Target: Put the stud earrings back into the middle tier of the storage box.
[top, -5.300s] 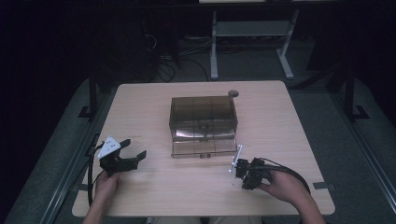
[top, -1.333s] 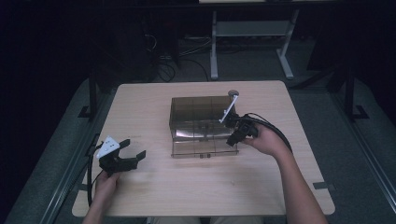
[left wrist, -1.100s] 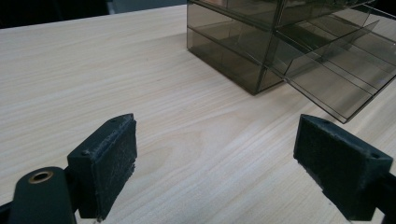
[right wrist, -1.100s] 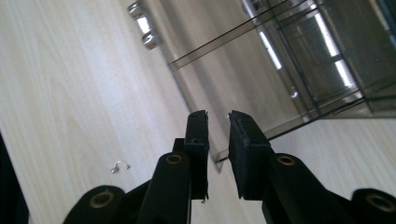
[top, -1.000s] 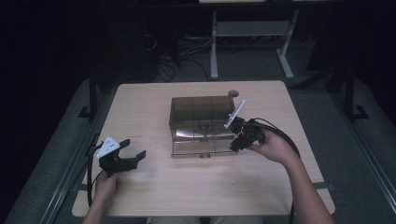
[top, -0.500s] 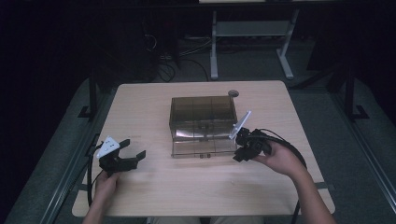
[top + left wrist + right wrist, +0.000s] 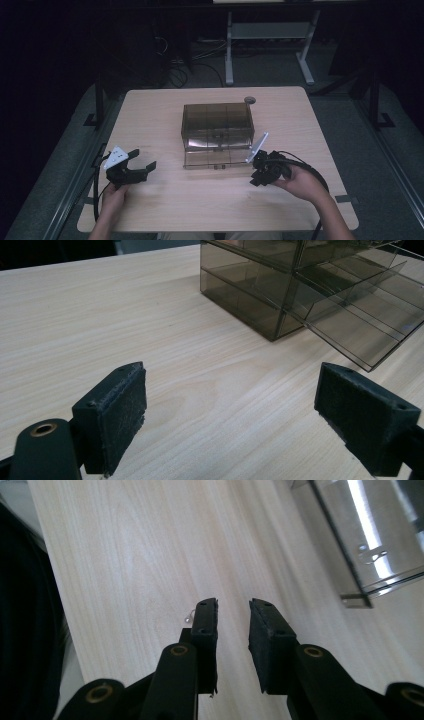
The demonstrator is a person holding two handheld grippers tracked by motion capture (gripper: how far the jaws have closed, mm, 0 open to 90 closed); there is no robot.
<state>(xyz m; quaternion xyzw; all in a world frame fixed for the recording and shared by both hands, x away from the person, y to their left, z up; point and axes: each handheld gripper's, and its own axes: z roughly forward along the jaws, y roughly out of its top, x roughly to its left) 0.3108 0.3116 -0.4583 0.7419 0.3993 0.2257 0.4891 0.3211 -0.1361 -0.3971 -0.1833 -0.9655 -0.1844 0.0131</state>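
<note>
Bare wooden table (image 7: 165, 115), drawer box (image 7: 217, 131) central, left gripper (image 7: 135, 169) fingers wide apart, right gripper (image 7: 256, 176) fingers narrowly apart, opening, nothing between.

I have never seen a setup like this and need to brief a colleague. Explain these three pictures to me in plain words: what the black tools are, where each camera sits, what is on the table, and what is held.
There is no robot here. A person sits at a wooden table and holds a hand-operated two-jaw gripper in each hand.

The high view looks down from above: the left gripper shows at its left, the right gripper at its right.

The other two pictures come from small cameras riding on the grippers, each looking along its own black jaws.

On the table stands a smoky, see-through plastic drawer box, its bottom drawer pulled out. Behind the box lies a small round dark object, too small to identify.

The left gripper's jaws stand wide open over bare wood. The right gripper's jaws are narrowly apart, have just been opening, and hold nothing.
</note>
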